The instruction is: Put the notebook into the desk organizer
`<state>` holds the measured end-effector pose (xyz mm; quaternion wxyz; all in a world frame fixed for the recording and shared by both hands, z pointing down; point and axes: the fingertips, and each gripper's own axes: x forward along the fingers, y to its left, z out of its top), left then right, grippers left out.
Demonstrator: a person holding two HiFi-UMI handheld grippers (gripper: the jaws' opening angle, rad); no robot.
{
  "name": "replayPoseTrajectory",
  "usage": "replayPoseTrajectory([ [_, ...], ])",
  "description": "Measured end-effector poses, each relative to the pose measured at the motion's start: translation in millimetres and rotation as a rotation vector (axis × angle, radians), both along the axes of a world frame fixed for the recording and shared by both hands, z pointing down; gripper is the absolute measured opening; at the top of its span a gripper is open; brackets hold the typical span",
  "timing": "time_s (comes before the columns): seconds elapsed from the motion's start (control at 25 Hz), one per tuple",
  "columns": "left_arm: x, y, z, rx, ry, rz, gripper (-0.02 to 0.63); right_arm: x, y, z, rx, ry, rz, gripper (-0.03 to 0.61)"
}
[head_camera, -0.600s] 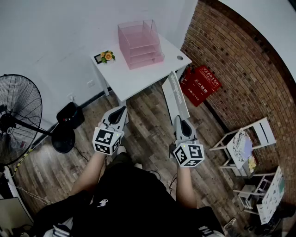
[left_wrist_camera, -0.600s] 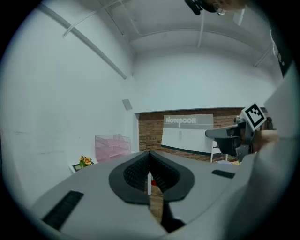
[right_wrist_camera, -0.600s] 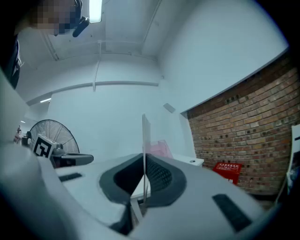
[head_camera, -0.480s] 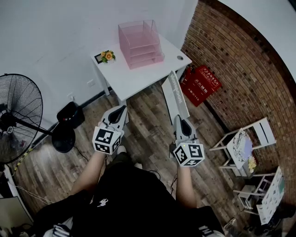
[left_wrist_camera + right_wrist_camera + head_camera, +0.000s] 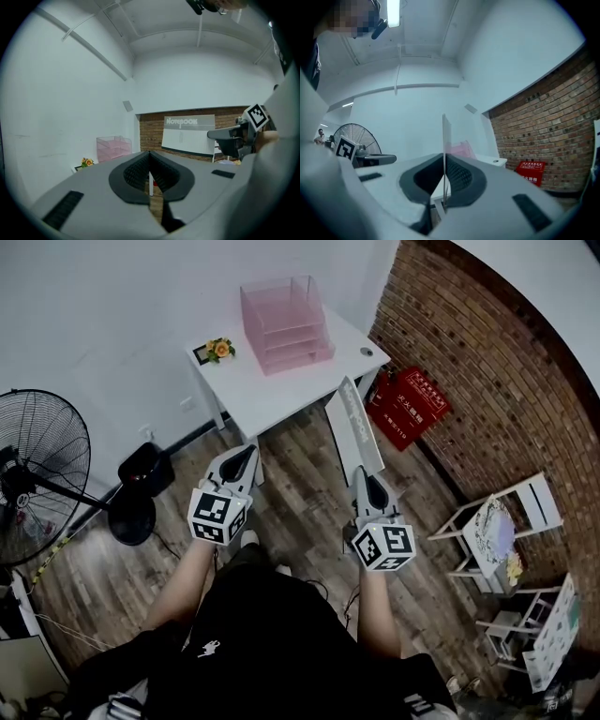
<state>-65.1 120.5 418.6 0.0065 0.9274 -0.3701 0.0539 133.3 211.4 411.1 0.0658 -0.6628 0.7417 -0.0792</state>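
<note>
Black fan (image 5: 42, 479) stands on the wooden floor (image 5: 305, 507) at the left. Right of it, the left gripper (image 5: 246, 457) hangs above the floor, its jaws pressed together on nothing. Farther off, the pink desk organizer (image 5: 286, 324) sits on the white table (image 5: 272, 395). The notebook (image 5: 354, 427) is in the air, apart from the organizer, its far end near the table's near edge. The right gripper (image 5: 364, 482) pinches its near end. A red box (image 5: 408, 407) leans by the brick wall (image 5: 487, 381) at right.

Steep overhead view; gripper views toward organizer (image 5: 286, 329)
</note>
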Motion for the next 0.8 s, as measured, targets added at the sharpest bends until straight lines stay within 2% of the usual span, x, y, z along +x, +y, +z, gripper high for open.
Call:
replayPoseTrajectory([
  [0.4,-5,4,3,0.014,-0.013,-0.005,0.003,-7,-5,1,0.003,0.013,-0.018,0.011],
  [0.8,-4,-37,7,-0.004,-0.009,0.005,0.002,-11,-42,2,-0.018,0.008,-0.016,0.011],
])
